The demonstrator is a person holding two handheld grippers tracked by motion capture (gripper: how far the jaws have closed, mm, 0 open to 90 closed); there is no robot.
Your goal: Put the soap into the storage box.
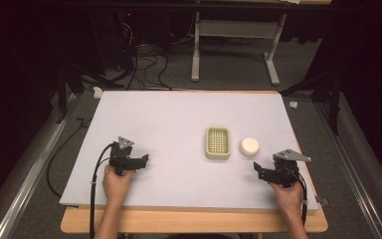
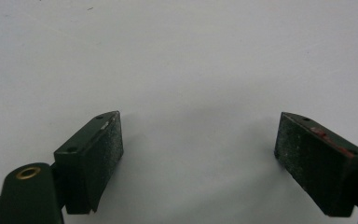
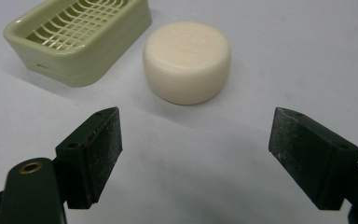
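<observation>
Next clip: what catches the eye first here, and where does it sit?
A round cream soap bar and a pale green slatted soap dish sit side by side, apart, right of centre on the white table. The right gripper sits nearest them with open, empty jaws aimed at the soap; the left gripper is open at the near left.

right claw (image 3: 193,154): jaws apart, empty | soap (image 3: 187,60) ahead | soap dish (image 3: 79,39) beside soap

The left gripper (image 1: 144,160) sits at the lower left of the high view, jaws wide apart with nothing between them. The right gripper (image 1: 256,169) sits at the lower right, jaws likewise spread, seemingly pointing toward frame centre.
</observation>
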